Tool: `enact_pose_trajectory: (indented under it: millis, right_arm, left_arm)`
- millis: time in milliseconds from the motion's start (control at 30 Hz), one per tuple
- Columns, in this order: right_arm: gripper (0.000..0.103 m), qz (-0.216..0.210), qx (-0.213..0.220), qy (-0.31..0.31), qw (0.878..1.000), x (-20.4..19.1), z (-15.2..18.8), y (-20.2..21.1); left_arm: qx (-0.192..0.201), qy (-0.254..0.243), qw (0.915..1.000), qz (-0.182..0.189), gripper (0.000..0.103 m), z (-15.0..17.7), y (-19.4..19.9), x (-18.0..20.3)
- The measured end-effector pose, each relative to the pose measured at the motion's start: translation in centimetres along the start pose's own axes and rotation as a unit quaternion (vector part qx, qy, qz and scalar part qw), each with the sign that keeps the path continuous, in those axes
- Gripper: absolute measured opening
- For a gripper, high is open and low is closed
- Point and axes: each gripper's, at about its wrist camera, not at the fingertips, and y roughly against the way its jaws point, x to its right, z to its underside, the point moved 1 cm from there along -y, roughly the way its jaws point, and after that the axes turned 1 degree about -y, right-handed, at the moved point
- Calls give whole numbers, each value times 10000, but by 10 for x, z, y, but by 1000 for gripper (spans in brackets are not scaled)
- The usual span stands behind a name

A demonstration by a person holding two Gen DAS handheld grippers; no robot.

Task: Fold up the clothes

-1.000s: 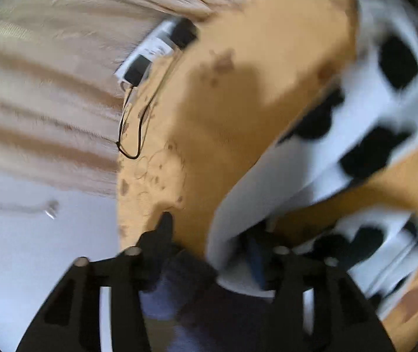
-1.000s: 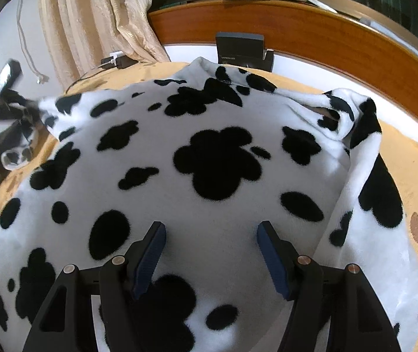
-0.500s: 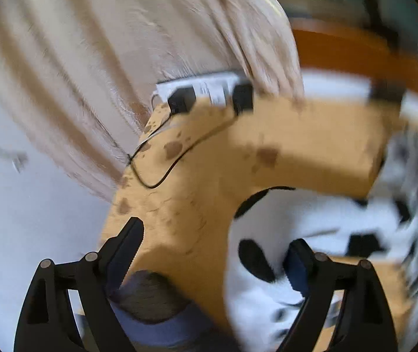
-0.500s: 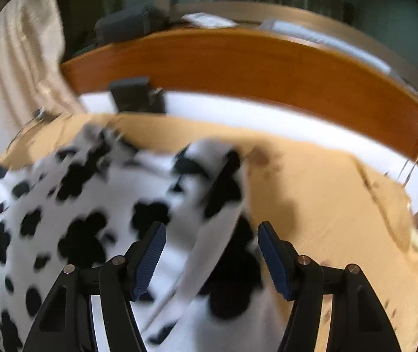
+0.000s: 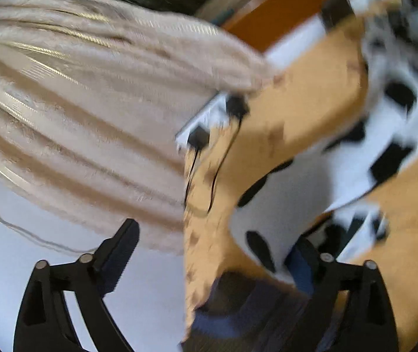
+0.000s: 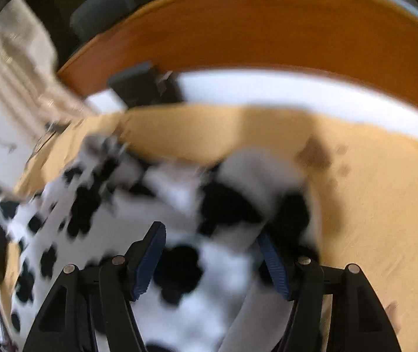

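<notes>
A white fleece garment with black spots (image 5: 311,182) lies spread on the orange-yellow bed sheet (image 5: 297,102). One end of it reaches down beside the right finger of my left gripper (image 5: 215,237). That gripper's jaws are opening wide and hold nothing; its left finger hangs out past the bed's edge. In the right wrist view, my right gripper (image 6: 211,234) hovers open above the garment (image 6: 229,264), near its right edge, with the cloth lying below the gap. Both views are blurred by motion.
A beige curtain (image 5: 77,102) hangs left of the bed. A white power strip (image 5: 206,117) with black plugs and cables lies at the bed's corner. A wooden headboard (image 6: 267,29) and a dark box (image 6: 144,85) stand at the back. Dark blue cloth (image 5: 238,308) lies under the left gripper.
My left gripper let go of the spotted cloth, opened wide and rose. My right gripper swept right across the garment to its right edge, staying open.
</notes>
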Motion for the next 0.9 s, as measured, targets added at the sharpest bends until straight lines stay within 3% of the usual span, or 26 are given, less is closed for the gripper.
enact_pose_trajectory:
  millis: [67,200,267,367,533,633,867,900]
  right_arm:
    - [67,228,243,-87,9994,6,-16,1]
    - [67,913,924,-143,9914,15,-45,10]
    - [67,915,865,-216,9918,20,-49,6]
    - [67,435,817,-225,9955,12,-38,10]
    - [67,-3,525,489,9974,-28,-14,17]
    - [67,76,208,838,9962,-47,2,14]
    - [67,-213,-91,919,9955,-72,21,7]
    - [67,-262,-167,934,9951,-76,23,4]
  left_arm:
    - [-279,-250,9993,-80,98,12,-8,6]
    - [-412,-786,9960,-110,98,24,-11,31]
    - [-353,-1131,9929,-76,98,25,-5,46]
    - [-196,-1386,9901,-131,99,23,6,56]
    - [393,-289,9970,605,99,12,33,34]
    - [375,421,9964,628,101,10,38,16]
    - [442,1016,9925,526,101,8,53,8]
    - [677,1299,9861,787,101,1,60,6]
